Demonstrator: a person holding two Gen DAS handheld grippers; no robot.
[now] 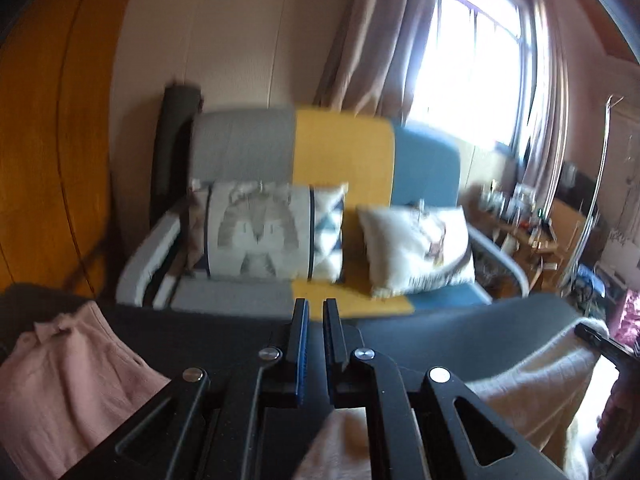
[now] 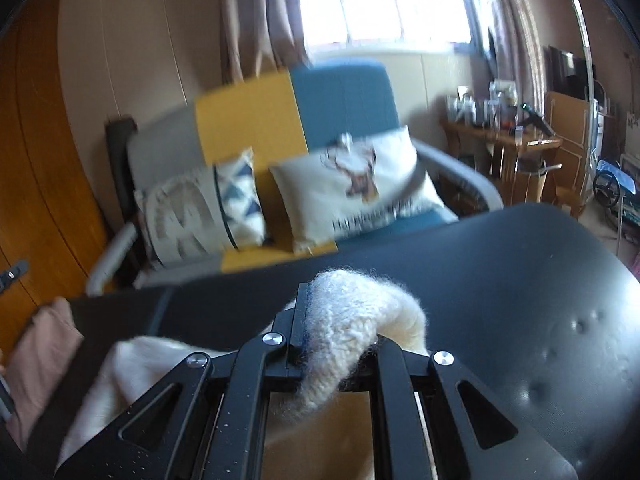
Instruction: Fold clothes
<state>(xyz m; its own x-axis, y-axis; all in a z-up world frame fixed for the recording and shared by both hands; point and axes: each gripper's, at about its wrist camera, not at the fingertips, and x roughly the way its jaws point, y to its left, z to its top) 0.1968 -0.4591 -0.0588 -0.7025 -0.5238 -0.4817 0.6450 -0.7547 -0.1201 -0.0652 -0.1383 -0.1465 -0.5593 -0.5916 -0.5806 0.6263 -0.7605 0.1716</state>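
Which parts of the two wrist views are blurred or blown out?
Left wrist view: the grey, yellow and blue sofa and its cushions smear with motion blur, and the window is blown out white. Right wrist view: same smear on the sofa; the fluffy cream knit garment is sharper.
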